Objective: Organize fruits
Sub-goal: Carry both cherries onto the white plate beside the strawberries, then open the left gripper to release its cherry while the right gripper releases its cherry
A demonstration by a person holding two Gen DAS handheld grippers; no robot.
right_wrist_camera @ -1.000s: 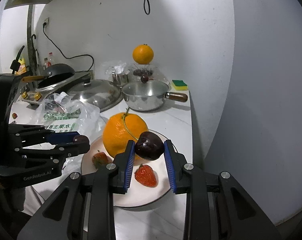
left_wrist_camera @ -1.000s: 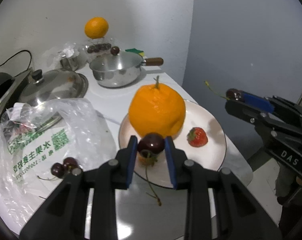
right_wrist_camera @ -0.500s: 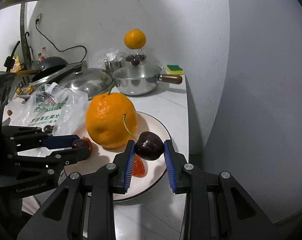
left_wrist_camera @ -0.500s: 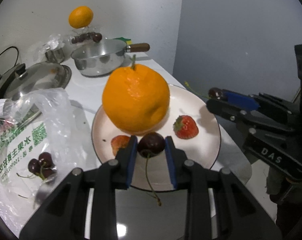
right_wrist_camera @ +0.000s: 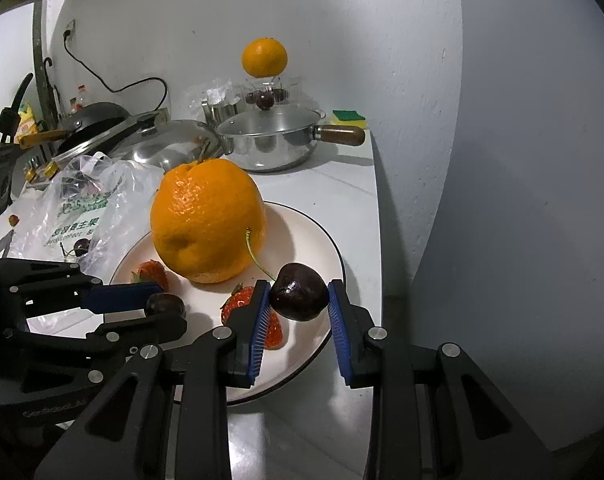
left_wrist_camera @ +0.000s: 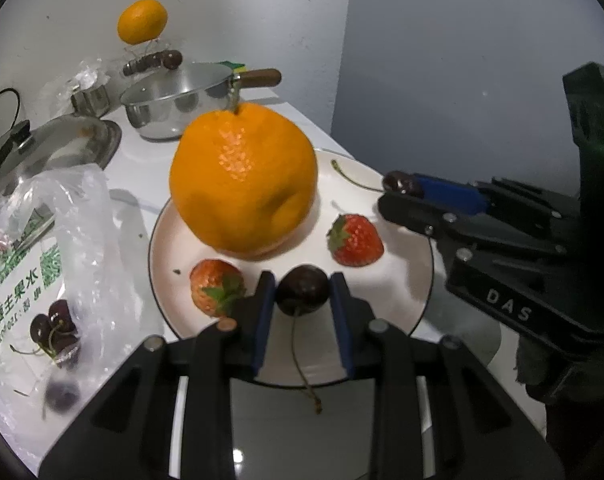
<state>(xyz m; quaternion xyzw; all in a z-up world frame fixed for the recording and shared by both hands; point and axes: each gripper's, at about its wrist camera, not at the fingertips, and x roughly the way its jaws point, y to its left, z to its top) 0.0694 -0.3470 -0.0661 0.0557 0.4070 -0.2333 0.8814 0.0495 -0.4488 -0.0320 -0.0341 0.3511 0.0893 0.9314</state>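
Note:
A white plate (left_wrist_camera: pixel 402 280) (right_wrist_camera: pixel 318 240) on the counter carries a big orange (left_wrist_camera: pixel 241 180) (right_wrist_camera: pixel 207 220) and two strawberries (left_wrist_camera: pixel 356 240) (left_wrist_camera: pixel 215 292). My left gripper (left_wrist_camera: pixel 302 292) is shut on a dark cherry (left_wrist_camera: pixel 302 288) just above the plate's near side, its stem trailing back. My right gripper (right_wrist_camera: pixel 298 298) is shut on another dark cherry (right_wrist_camera: pixel 299 296) over the plate's right part, stem pointing at the orange. In the left wrist view the right gripper (left_wrist_camera: pixel 398 184) comes in from the right; in the right wrist view the left gripper (right_wrist_camera: pixel 163 304) comes in from the left.
A clear plastic bag (left_wrist_camera: pixel 41 260) (right_wrist_camera: pixel 85 208) with more cherries lies left of the plate. Behind stand a steel saucepan (left_wrist_camera: pixel 181 100) (right_wrist_camera: pixel 269 144), a pot lid (left_wrist_camera: pixel 49 144), a sponge (right_wrist_camera: pixel 348 118) and a second orange (left_wrist_camera: pixel 141 20) (right_wrist_camera: pixel 263 58) on a clear container. The counter edge runs right of the plate.
Both grippers have come down and closer over the plate, each still gripping its cherry. The orange and strawberries look larger and nearer now.

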